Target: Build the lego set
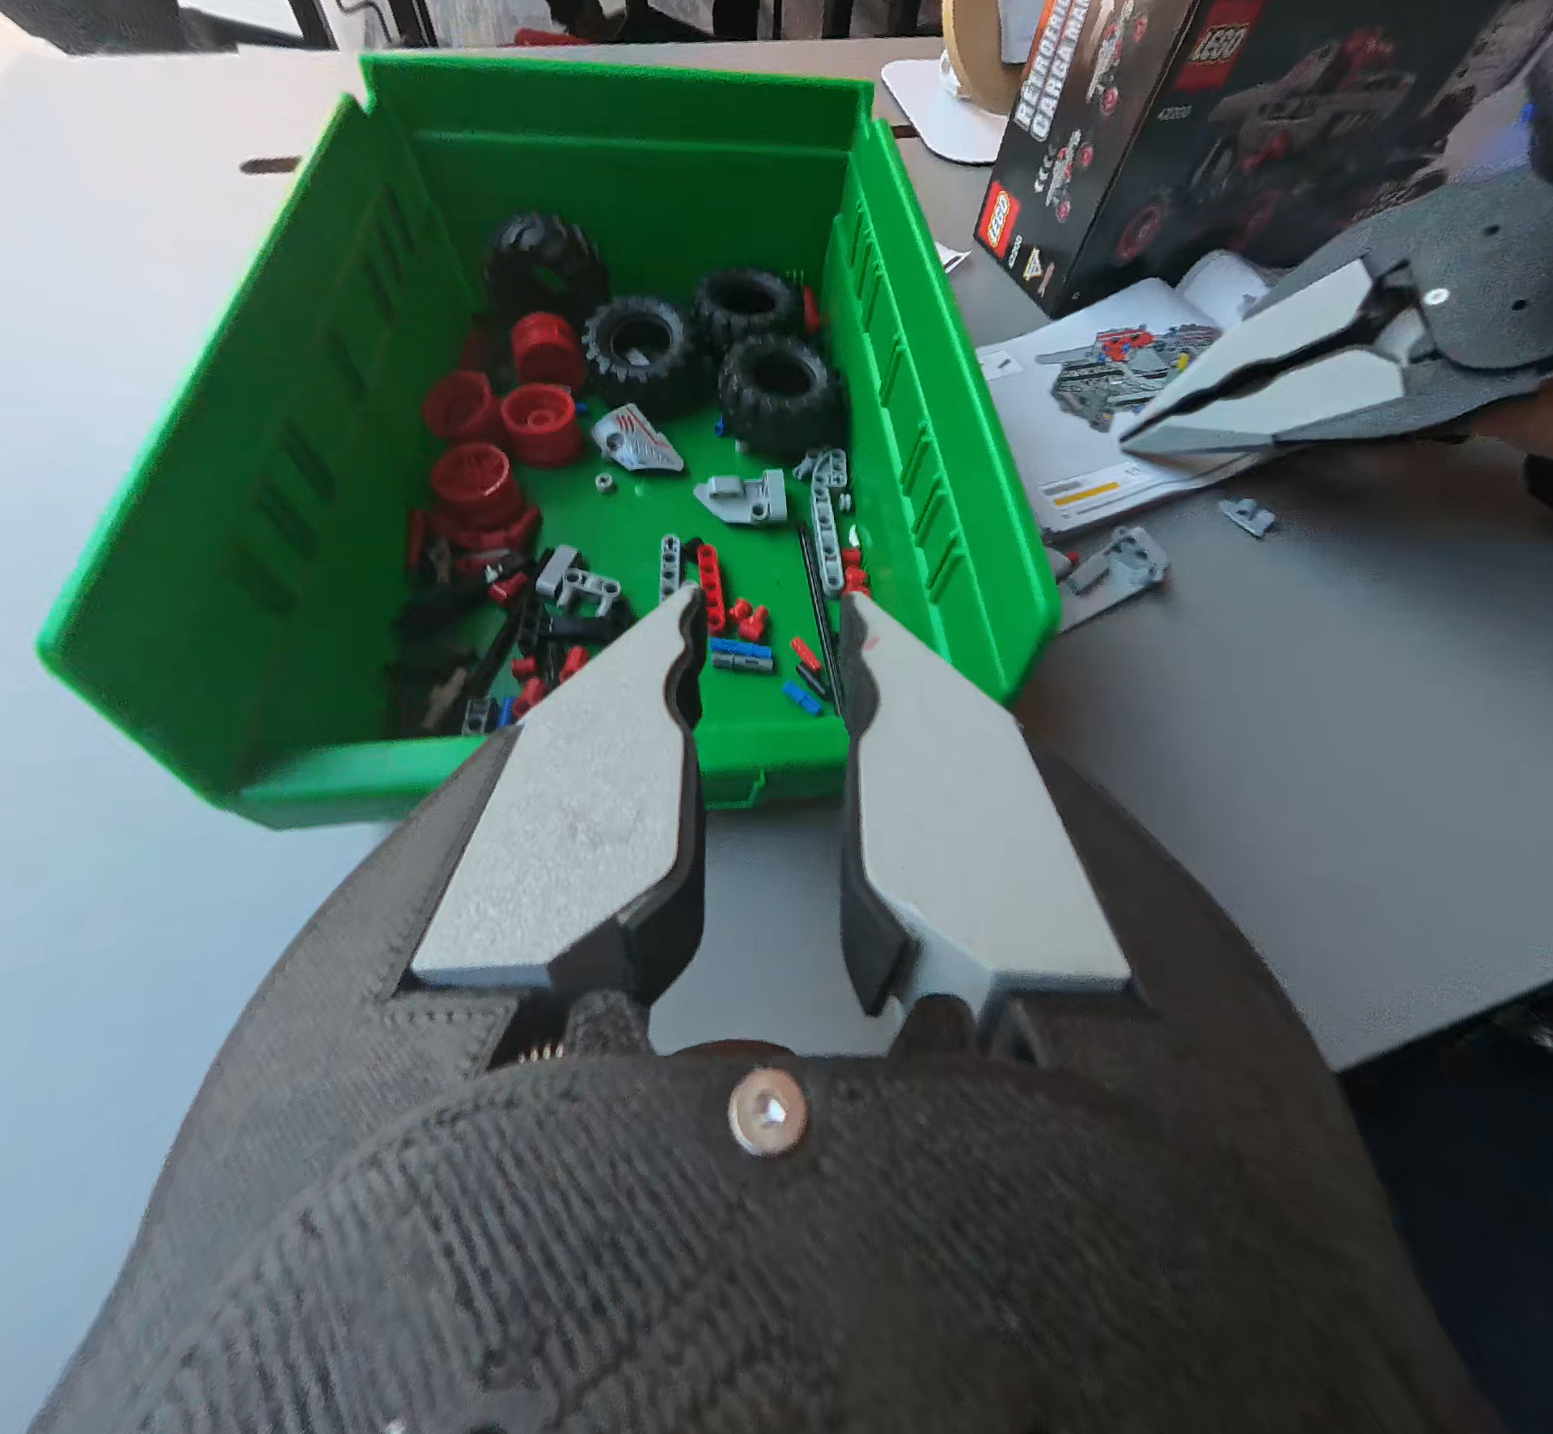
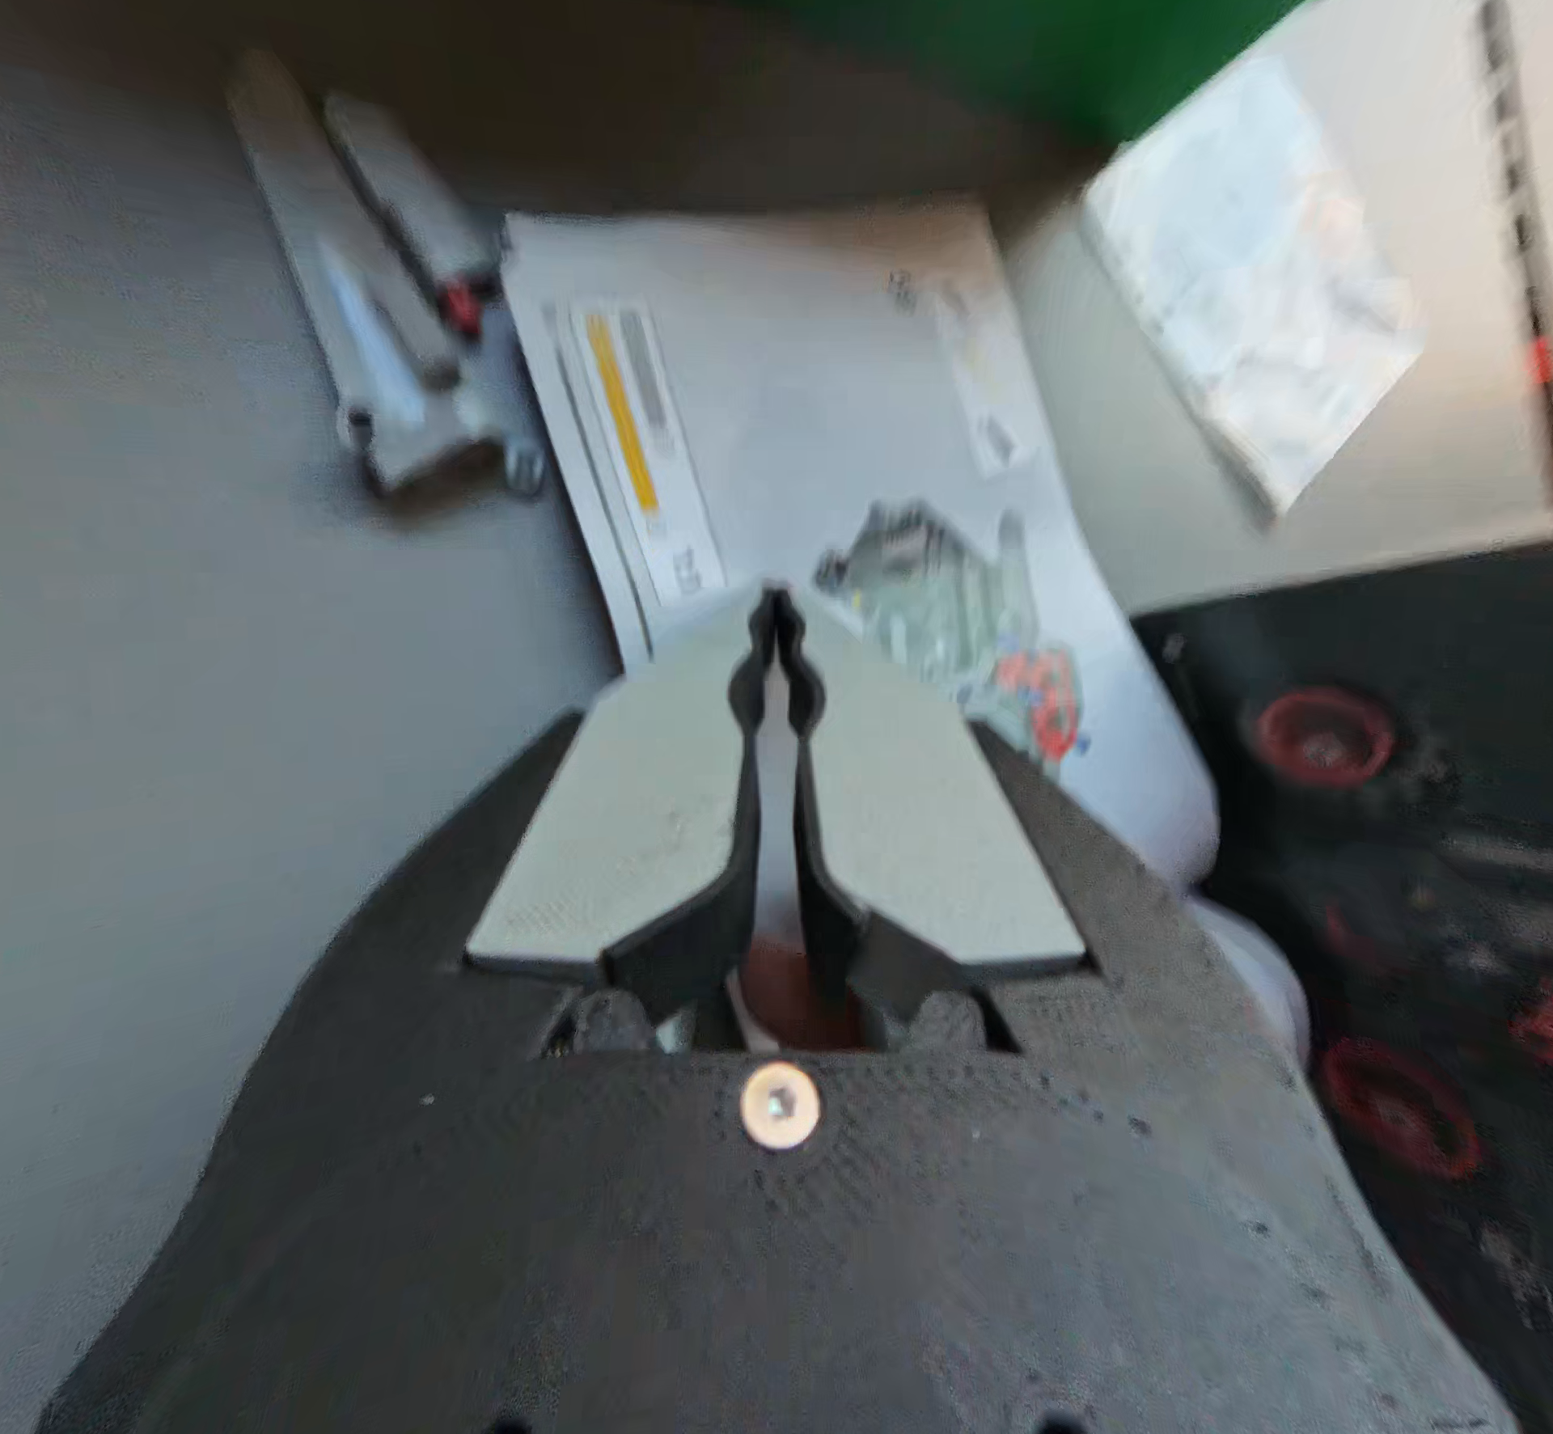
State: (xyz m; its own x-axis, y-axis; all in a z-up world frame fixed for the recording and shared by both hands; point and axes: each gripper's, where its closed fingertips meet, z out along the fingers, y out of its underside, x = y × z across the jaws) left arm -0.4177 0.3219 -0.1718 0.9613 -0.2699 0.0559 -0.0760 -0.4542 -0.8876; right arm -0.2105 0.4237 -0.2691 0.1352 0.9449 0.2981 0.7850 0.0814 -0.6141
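While the left tool (image 1: 769, 604) gapes empty over the green bin (image 1: 277, 419), the right tool (image 2: 777, 604) sits closed above the booklet (image 2: 781, 352).

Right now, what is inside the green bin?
The green bin holds four black tyres, red wheel hubs, grey beams and small red, blue and black pins. The left gripper hides its near corner.

Each gripper has a black, ribbed, 3D-printed body with one silver hex-socket screw (image 1: 767, 1113) at its centre. The left gripper (image 1: 769, 604) and right gripper (image 2: 777, 604) each carry two flat light-grey fingers (image 1: 580, 814) tapering to points, lined with black wavy-edged pads (image 2: 744, 789).
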